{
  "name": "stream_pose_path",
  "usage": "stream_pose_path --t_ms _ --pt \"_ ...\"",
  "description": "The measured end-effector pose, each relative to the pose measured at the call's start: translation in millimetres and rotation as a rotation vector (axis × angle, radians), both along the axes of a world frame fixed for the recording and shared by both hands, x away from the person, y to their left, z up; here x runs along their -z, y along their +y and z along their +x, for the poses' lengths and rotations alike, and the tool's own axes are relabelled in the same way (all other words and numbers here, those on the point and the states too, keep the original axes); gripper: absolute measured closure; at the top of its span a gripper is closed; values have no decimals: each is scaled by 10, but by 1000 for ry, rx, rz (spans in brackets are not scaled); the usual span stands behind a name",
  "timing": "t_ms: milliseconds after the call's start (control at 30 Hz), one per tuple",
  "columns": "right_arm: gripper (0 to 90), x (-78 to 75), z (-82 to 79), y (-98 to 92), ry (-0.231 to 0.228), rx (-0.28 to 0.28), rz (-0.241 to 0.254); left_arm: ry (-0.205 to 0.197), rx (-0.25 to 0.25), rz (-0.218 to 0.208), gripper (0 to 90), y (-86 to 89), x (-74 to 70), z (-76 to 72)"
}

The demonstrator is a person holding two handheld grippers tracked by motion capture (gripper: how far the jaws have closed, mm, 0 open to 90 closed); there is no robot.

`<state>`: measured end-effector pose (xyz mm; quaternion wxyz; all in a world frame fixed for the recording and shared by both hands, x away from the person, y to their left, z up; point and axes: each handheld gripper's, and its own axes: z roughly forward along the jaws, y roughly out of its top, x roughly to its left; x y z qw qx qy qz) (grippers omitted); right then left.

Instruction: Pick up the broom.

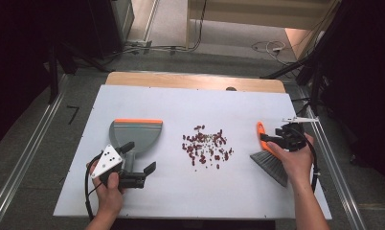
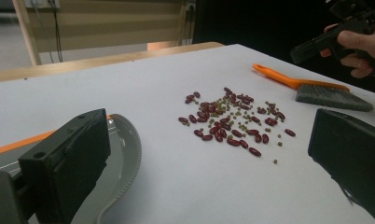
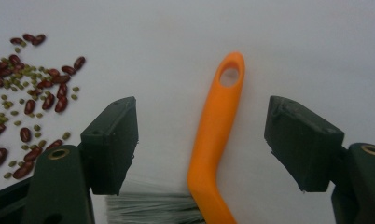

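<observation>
Pickup stage, by the look of it: sweep not begun. Beans (image 1: 207,146) scattered mid-frame on the table (image 1: 190,103). Right gripper (image 3: 202,140) hovers with jaws spread wide either side of the brush (image 3: 216,135) handle, not touching. Left gripper (image 1: 133,168), jaws released, sits at lower left just beside the dustpan (image 1: 135,134). Next, likely: lower, clench on handle

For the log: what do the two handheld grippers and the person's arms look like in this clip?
Both grippers are black pistol-shaped tools with two blocky black jaws. The left gripper carries a pale three-cornered plate with dark dots on top, and a black cable loops from it. The right gripper has a thin pale plate at its far end and a black cable trailing down by the wrist. Brass-coloured fittings show near the jaws. Forearms are bare, no sleeves visible.
</observation>
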<state>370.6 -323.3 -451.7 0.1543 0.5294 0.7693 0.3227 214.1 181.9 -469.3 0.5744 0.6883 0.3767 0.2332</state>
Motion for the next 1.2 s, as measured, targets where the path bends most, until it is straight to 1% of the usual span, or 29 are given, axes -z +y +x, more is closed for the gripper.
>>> stream_pose_path --t_ms 67,100,133,200,233,333,400,500,567,667,733,800,833,867,900,967,1000,1033,1100,1167,1200 --pt "319 47 10 -2 25 17 -29 1 2 3 0 -8 2 2" --pt "343 70 11 -9 27 16 -27 2 4 4 0 -10 2 4" --pt "361 89 13 -19 39 17 -14 2 4 4 0 -12 3 4" --pt "407 125 17 -24 57 9 -5 3 6 4 0 -15 3 6" --pt "431 137 13 -19 66 -7 -10 3 7 4 0 -16 3 6" --pt "495 153 -3 17 103 -15 -30 5 8 4 0 -17 6 4" --pt "497 160 -8 41 130 2 -23 5 8 7 0 -16 7 5" --pt "500 189 -2 63 125 16 -62 5 8 8 0 -16 8 5" --pt "518 221 6 75 129 21 -86 6 9 8 0 -18 9 5" --pt "557 286 15 104 155 31 -109 7 10 11 0 -24 10 5" --pt "619 298 2 123 143 45 -142 7 11 14 0 -29 9 4" --pt "638 301 -11 152 139 55 -169 7 12 11 0 -38 11 4" --pt "642 302 -16 164 143 64 -171 8 12 10 0 -44 13 4" --pt "643 304 -14 176 142 60 -181 8 13 12 0 -50 14 3" --pt "647 304 -10 175 148 61 -178 7 14 17 0 -58 16 3" --pt "660 307 5 127 160 68 -139 9 16 19 0 -76 15 5" --pt "662 310 6 111 160 65 -128 7 17 18 0 -86 12 6" --pt "664 311 1 109 159 64 -126 6 16 22 0 -90 7 5" --pt "666 317 -13 116 140 60 -137 3 15 22 0 -98 2 4" --pt "667 327 -27 104 127 61 -119 3 12 21 0 -100 -1 4" --pt "668 332 -36 101 116 61 -121 1 9 21 0 -99 -3 6"
